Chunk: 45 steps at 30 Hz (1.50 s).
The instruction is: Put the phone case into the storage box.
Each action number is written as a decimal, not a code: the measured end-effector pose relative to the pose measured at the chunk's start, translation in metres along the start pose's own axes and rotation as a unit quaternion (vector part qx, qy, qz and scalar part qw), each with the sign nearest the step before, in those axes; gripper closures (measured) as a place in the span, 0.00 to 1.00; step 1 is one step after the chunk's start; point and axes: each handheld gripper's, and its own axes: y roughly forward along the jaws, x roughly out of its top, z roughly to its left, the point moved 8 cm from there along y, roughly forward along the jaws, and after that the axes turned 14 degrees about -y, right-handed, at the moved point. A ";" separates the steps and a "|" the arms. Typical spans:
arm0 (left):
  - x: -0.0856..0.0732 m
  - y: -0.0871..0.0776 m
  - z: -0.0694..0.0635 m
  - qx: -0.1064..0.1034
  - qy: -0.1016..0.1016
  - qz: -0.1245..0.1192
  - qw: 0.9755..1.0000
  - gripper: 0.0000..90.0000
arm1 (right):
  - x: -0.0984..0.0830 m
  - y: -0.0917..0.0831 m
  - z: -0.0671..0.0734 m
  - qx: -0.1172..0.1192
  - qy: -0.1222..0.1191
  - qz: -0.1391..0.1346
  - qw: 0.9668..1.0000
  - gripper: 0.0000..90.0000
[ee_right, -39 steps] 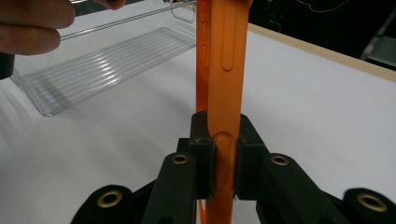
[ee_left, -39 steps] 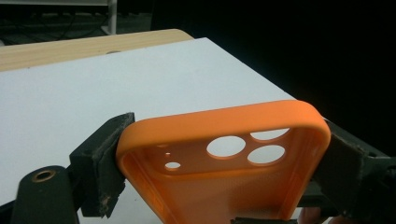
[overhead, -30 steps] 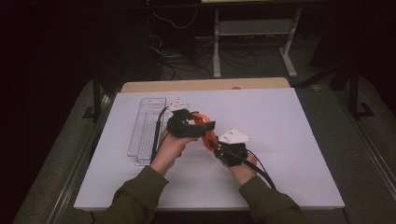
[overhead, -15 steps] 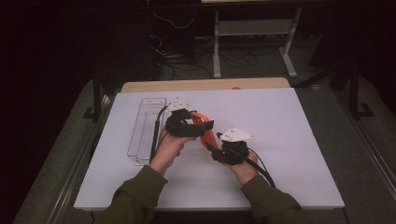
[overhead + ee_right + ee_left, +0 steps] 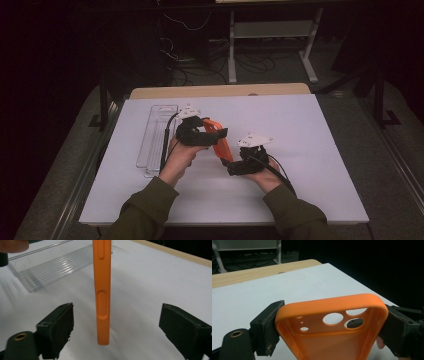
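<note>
An orange phone case [image 5: 220, 140] hangs above the white table top between my two hands. My left gripper [image 5: 216, 132] is shut on its camera-hole end, and in the left gripper view both pads press the case [image 5: 332, 325] at its two long edges. My right gripper [image 5: 231, 165] stands at the case's lower end. In the right gripper view the case [image 5: 102, 292] shows edge-on with its side buttons, midway between the two wide-apart pads [image 5: 58, 326], touching neither. The right jaws have just been opening, and the gripper [image 5: 116, 332] is open.
A clear plastic tray [image 5: 156, 137] lies on the white table top [image 5: 310, 150] to the left of my left hand, also seen as a ribbed tray [image 5: 57, 265]. A wooden strip [image 5: 220, 91] runs along the table's far edge. Stands and cables sit behind in the dark.
The right gripper's jaws have spread off the case's lower end. The left gripper keeps its hold and both hands stay about where they were.
</note>
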 end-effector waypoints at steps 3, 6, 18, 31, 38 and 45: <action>0.000 -0.001 0.001 0.000 0.000 0.001 1.000 0.16 | -0.002 0.000 -0.003 0.007 0.003 0.012 1.000 0.00; 0.001 -0.001 0.001 0.002 0.002 0.001 1.000 0.16 | -0.005 -0.001 -0.007 0.015 0.000 0.022 1.000 0.00; 0.003 -0.003 0.000 -0.002 0.001 -0.004 1.000 0.16 | -0.016 -0.011 -0.014 0.032 -0.029 0.030 0.999 0.00; 0.005 -0.005 -0.001 -0.008 -0.001 -0.007 1.000 0.16 | -0.037 -0.031 -0.024 0.014 -0.023 0.033 0.999 0.00; 0.007 -0.006 0.000 -0.010 -0.003 -0.010 1.000 0.16 | -0.051 -0.049 -0.032 0.012 -0.005 0.019 1.000 0.00; 0.008 -0.007 0.000 -0.010 0.000 -0.011 1.000 0.16 | -0.063 -0.064 -0.031 0.018 -0.001 0.008 1.000 0.00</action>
